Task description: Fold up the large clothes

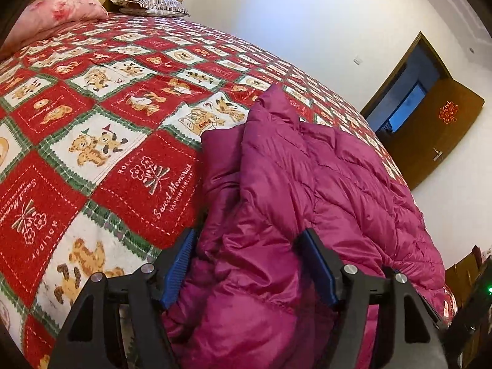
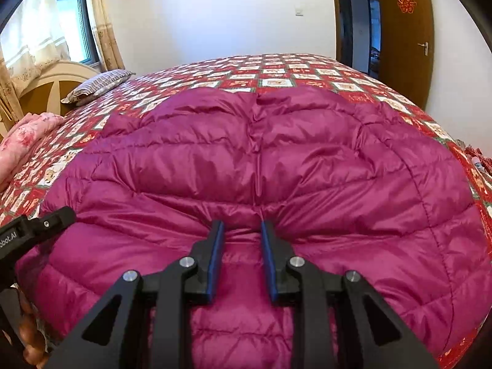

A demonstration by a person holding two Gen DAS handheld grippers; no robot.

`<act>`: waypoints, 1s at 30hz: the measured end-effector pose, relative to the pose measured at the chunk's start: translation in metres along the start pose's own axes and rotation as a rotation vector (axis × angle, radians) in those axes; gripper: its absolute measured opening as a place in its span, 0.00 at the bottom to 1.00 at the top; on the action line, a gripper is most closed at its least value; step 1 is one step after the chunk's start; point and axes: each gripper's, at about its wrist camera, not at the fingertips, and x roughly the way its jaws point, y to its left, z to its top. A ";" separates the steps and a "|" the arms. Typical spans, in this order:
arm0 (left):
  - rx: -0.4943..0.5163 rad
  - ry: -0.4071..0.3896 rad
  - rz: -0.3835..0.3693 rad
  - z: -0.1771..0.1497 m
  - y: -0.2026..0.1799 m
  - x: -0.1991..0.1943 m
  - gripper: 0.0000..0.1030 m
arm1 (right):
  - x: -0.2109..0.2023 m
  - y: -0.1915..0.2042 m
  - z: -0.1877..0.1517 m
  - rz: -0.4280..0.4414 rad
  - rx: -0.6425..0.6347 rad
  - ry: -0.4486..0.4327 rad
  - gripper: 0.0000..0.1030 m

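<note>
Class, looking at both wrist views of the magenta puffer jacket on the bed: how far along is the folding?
Done: the puffer jacket lies spread on the patterned bedspread, one edge already turned over near the left gripper, whose jaws stand apart around loose fabric. In hand: the right gripper pinches a bunch of fabric. Left: most of the folding; the jacket is still broad.

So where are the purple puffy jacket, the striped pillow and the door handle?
purple puffy jacket (image 2: 276, 160): right wrist view, on its quilted middle panel.
striped pillow (image 2: 98, 84): right wrist view, on its top face.
door handle (image 2: 424, 46): right wrist view, on the metal lever.
</note>
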 end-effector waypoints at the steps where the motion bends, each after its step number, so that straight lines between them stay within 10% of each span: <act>1: -0.009 0.002 -0.008 -0.001 0.001 -0.003 0.68 | 0.001 0.001 0.000 -0.003 -0.003 -0.002 0.26; 9: -0.011 -0.152 0.054 -0.030 0.025 -0.062 0.68 | 0.002 0.002 -0.002 -0.002 -0.008 -0.013 0.26; 17: -0.150 -0.073 -0.027 -0.063 0.026 -0.067 0.68 | 0.001 0.001 -0.002 0.009 -0.002 -0.016 0.26; 30: -0.261 -0.051 -0.130 -0.011 0.003 -0.013 0.74 | 0.002 0.002 -0.003 0.005 -0.009 -0.014 0.27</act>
